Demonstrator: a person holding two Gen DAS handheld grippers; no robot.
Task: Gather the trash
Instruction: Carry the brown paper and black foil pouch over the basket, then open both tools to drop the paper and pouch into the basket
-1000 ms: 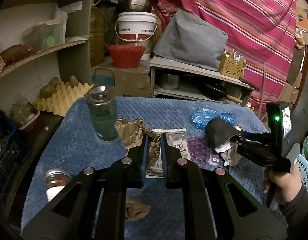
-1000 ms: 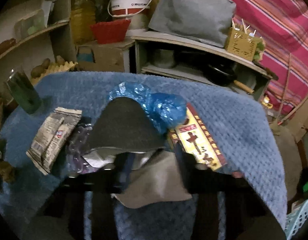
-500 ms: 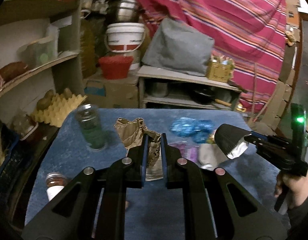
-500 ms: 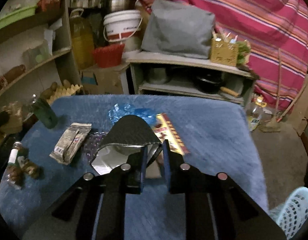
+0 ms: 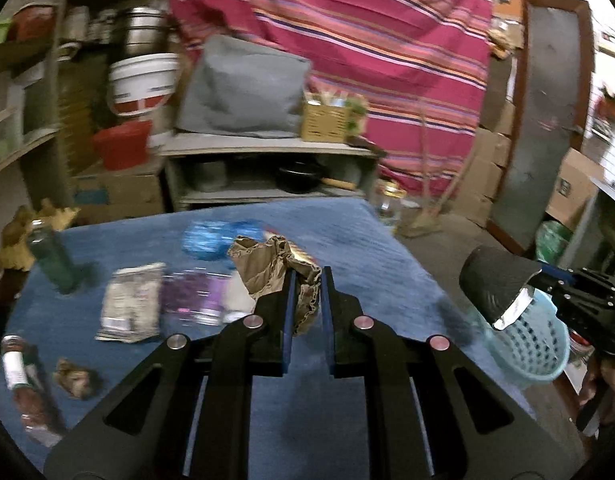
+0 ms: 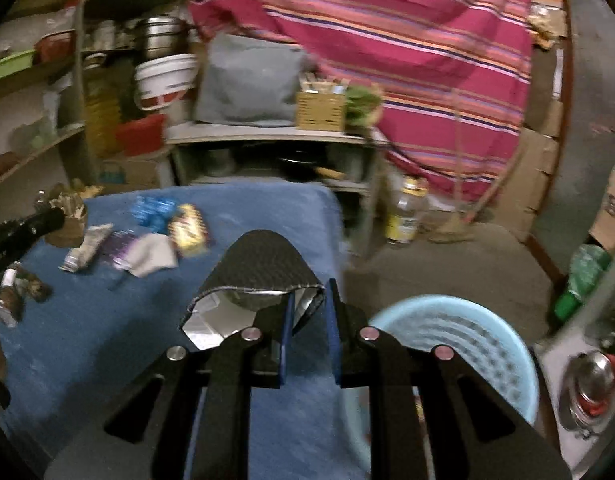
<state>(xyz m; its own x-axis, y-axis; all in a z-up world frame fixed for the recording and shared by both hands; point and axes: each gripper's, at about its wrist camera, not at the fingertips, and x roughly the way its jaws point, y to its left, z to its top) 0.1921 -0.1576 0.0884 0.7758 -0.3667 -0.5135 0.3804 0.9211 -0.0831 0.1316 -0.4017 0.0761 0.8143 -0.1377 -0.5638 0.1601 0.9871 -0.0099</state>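
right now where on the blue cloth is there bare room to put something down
Bare cloth lies near the camera, between the left gripper and the small crumpled scrap, and along the right edge by the blue basket. The far left half is crowded: jar, grey packet, purple wrapper, blue bag.

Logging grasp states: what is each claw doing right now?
Left claw: closed on crumpled brown paper.
Right claw: closed on black foil-lined pouch.

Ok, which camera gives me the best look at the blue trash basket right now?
The right wrist view: the blue basket sits just right of the right gripper, with its open rim and inside visible. The left wrist view shows only its side, partly hidden behind the black pouch.
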